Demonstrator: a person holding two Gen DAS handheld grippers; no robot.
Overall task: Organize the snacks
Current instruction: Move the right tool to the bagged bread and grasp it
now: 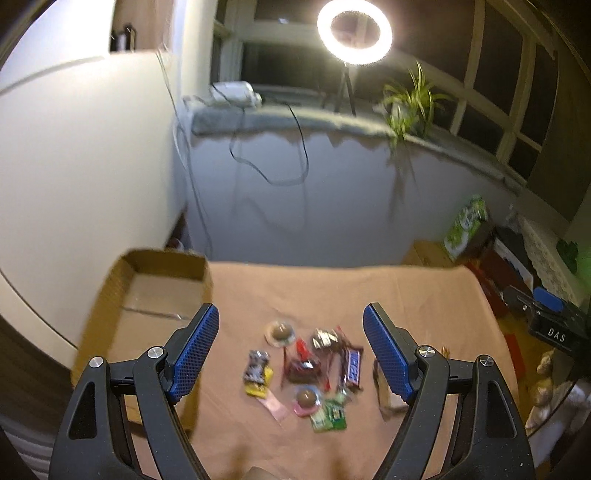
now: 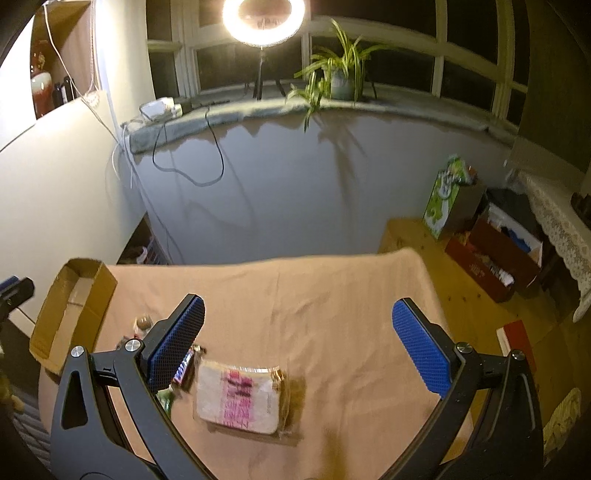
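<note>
A small heap of wrapped snacks lies on the tan tablecloth (image 1: 406,295): a blue candy bar (image 1: 354,365), two round chocolates in clear wrappers (image 1: 280,331) (image 1: 306,398), a green packet (image 1: 328,415), a yellow packet (image 1: 256,373). My left gripper (image 1: 290,354) is open and empty above the heap. An open cardboard box (image 1: 147,291) stands at the table's left edge, also in the right wrist view (image 2: 74,299). My right gripper (image 2: 299,350) is open and empty above a flat wrapped bread slice with pink print (image 2: 240,398).
A wall and a window ledge with a ring light (image 2: 264,18), a potted plant (image 2: 340,74) and hanging cables stand behind the table. Boxes and a green bag (image 2: 443,195) sit on the wooden floor at the right.
</note>
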